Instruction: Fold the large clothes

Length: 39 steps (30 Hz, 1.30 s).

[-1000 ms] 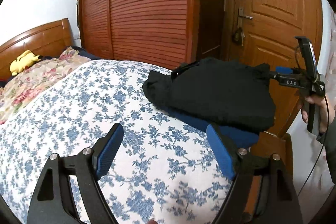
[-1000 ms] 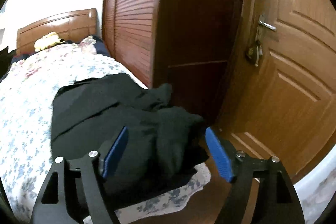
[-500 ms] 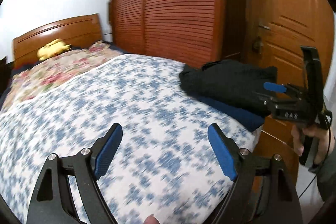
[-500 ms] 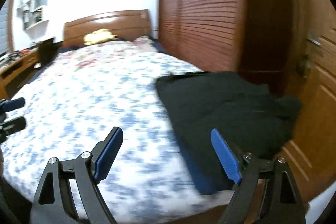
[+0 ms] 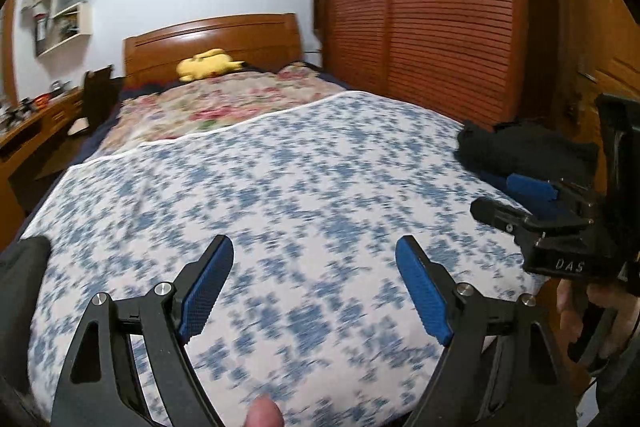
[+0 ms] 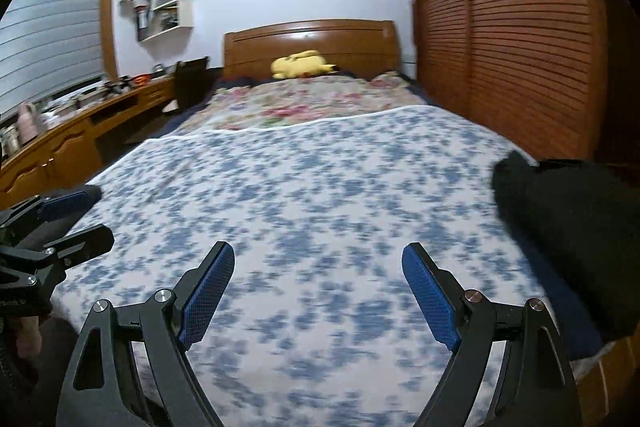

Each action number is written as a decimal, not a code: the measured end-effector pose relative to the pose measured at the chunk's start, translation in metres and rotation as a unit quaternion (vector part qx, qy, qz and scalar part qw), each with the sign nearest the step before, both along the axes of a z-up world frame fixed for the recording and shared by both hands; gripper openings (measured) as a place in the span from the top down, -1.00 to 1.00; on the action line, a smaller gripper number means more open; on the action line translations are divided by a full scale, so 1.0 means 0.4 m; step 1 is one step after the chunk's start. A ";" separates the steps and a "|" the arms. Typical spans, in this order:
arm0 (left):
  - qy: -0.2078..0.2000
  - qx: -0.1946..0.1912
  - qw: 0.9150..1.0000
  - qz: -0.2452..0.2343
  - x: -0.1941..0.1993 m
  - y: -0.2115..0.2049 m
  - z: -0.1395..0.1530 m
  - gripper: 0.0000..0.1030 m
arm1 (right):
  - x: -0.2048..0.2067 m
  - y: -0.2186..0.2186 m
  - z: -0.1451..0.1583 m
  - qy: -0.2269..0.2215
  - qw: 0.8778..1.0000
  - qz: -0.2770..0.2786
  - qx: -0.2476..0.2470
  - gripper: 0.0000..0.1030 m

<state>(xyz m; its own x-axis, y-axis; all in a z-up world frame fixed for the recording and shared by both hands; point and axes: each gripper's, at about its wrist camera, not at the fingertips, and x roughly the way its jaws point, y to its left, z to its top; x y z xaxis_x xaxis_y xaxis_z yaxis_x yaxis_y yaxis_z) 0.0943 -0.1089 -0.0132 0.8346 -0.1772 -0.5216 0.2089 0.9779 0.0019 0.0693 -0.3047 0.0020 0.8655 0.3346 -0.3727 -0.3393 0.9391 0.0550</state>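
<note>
Both tools hang over the bed, empty, blue pads spread wide: the left tool and the right tool. The folded black garment lies at the bed's foot-end corner beside the louvred wardrobe, atop a blue garment. Its long axis seems to run along the bed's edge, though blur hides detail.

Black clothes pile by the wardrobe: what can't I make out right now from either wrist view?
- Black clothes pile: right wrist view, frame edge crops it and blur hides the folds.
- Same pile, left wrist view: right gripper covers its near side.
- Dark shape: left wrist view, cut by the rim, unidentifiable.
- Bedspread: pattern smeared.
</note>
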 end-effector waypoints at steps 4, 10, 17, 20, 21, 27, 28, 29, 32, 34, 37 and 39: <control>-0.004 -0.006 0.999 0.037 -0.038 0.080 0.011 -0.63 | -0.003 0.044 0.006 -0.002 1.000 0.028 0.003 -0.77; -0.023 -0.008 0.997 0.076 -0.081 0.164 0.030 -0.63 | -0.017 0.090 0.022 -0.019 0.999 0.049 0.005 -0.80; -0.055 -0.015 0.993 0.108 -0.143 0.238 0.066 -0.63 | -0.063 0.120 0.036 -0.059 0.996 0.061 0.013 -0.80; -0.068 -0.022 0.990 0.120 -0.172 0.264 0.081 -0.63 | -0.082 0.131 0.030 -0.070 0.995 0.065 0.014 -0.80; -0.069 -0.025 0.990 0.121 -0.178 0.268 0.082 -0.63 | -0.087 0.133 0.025 -0.075 0.995 0.066 0.013 -0.80; -0.069 -0.026 0.989 0.125 -0.192 0.283 0.082 -0.63 | -0.109 0.128 0.010 -0.085 0.994 0.061 0.014 -0.80; -0.068 -0.027 0.990 0.124 -0.193 0.283 0.080 -0.63 | -0.108 0.128 0.009 -0.086 0.994 0.060 0.013 -0.80; -0.068 -0.027 0.990 0.123 -0.195 0.283 0.078 -0.63 | -0.111 0.127 0.008 -0.087 0.994 0.059 0.012 -0.80; -0.068 -0.027 0.990 0.122 -0.195 0.281 0.076 -0.63 | -0.115 0.127 0.009 -0.086 0.995 0.057 0.011 -0.80; -0.067 -0.028 0.990 0.120 -0.195 0.280 0.074 -0.63 | -0.113 0.128 0.008 -0.084 0.995 0.057 0.011 -0.80; -0.067 -0.028 0.990 0.120 -0.194 0.277 0.072 -0.63 | -0.112 0.131 0.008 -0.082 0.995 0.056 0.011 -0.80; -0.066 -0.028 0.990 0.119 -0.195 0.277 0.073 -0.63 | -0.111 0.135 0.009 -0.081 0.995 0.055 0.011 -0.80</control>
<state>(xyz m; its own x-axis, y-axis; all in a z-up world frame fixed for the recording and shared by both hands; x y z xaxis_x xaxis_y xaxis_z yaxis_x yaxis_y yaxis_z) 0.0163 0.0018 0.0159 0.9164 0.0064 -0.4002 -0.0251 0.9988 -0.0416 0.0249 -0.2507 0.0055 0.8714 0.4376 -0.2218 -0.4464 0.8948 0.0115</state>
